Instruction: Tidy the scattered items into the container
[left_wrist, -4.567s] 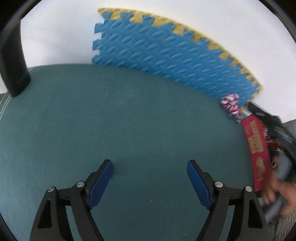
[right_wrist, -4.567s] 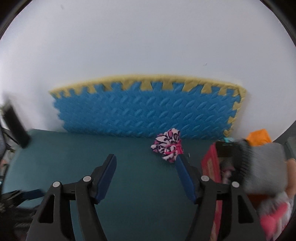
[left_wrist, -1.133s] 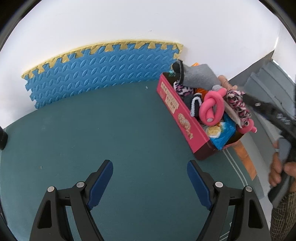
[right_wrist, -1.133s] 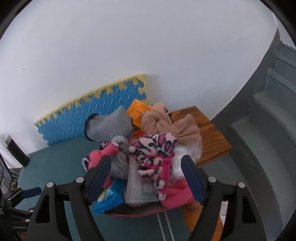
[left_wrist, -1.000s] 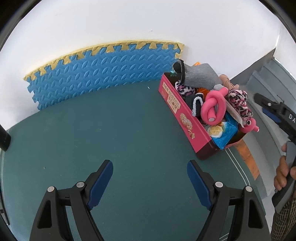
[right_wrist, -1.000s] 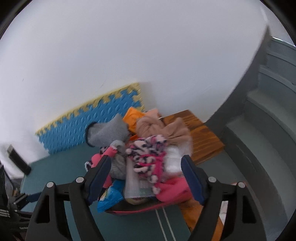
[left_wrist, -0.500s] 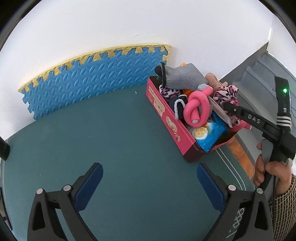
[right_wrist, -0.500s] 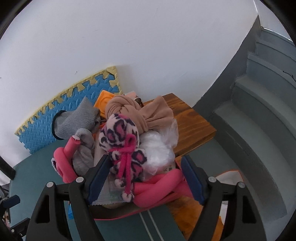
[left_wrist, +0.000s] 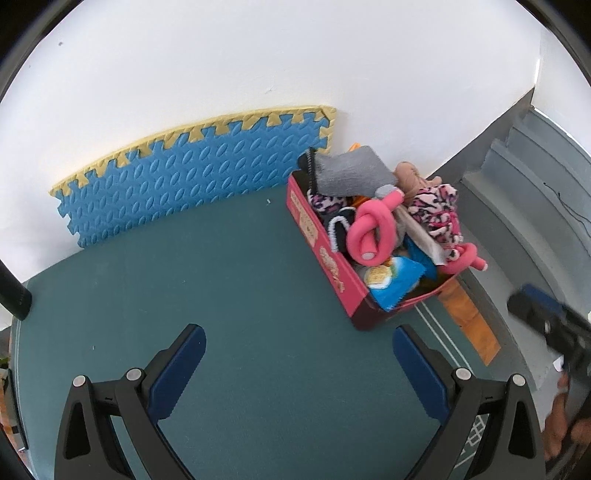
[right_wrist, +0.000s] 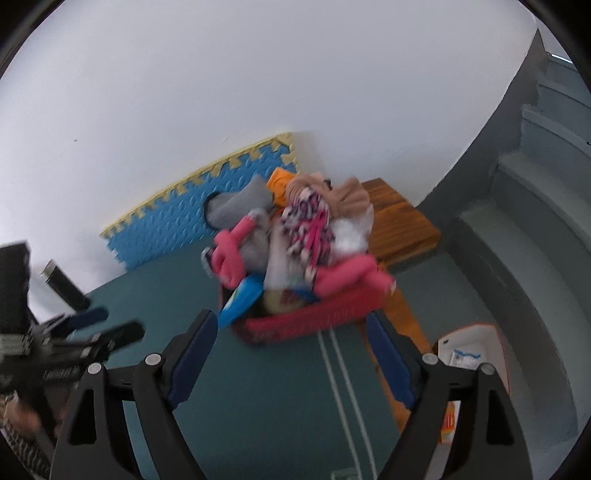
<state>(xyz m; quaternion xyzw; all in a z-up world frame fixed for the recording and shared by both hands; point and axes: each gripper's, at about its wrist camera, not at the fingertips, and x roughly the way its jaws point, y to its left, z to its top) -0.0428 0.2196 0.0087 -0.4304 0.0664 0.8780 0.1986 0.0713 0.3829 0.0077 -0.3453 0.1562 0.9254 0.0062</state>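
A red box (left_wrist: 325, 254) stands on the teal mat, piled high with soft items: a grey sock (left_wrist: 351, 171), a knotted pink foam tube (left_wrist: 371, 229), a pink leopard-print scrunchie (left_wrist: 436, 208) and a blue packet (left_wrist: 395, 280). The box also shows in the right wrist view (right_wrist: 314, 314), blurred, with the scrunchie (right_wrist: 306, 221) on top. My left gripper (left_wrist: 297, 363) is open and empty, above the mat to the box's near left. My right gripper (right_wrist: 288, 354) is open and empty, just in front of the box.
A blue foam mat with yellow edging (left_wrist: 192, 173) leans on the white wall behind. A wooden board (right_wrist: 399, 221) lies beyond the box. Grey steps (right_wrist: 517, 221) rise at the right. A black cylinder (right_wrist: 64, 284) stands at the mat's left edge.
My right gripper has let go of the scrunchie, which lies on the pile, and has pulled back from the box. My left gripper's jaws have opened wider.
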